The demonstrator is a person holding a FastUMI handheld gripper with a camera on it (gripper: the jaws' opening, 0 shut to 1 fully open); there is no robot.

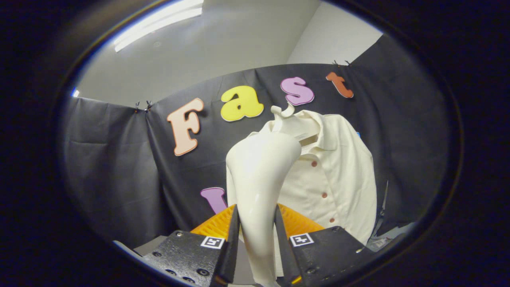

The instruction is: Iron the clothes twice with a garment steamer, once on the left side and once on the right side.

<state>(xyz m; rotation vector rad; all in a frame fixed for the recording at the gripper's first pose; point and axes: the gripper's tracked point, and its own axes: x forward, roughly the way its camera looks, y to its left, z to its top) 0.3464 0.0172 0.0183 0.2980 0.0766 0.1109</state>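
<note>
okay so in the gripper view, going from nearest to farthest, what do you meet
Gripper fingers shut on the garment steamer → steamer's head rising ahead of the fingers → cream shirt on its hanger → black cloth wall → white room wall and ceiling.

One garment steamer [261,175]; one shirt [334,179] with four visible buttons; one hanger [283,111]; one claw [257,227].

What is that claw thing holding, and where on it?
The gripper holds the garment steamer by its handle, both fingers pressed on its sides.
</note>
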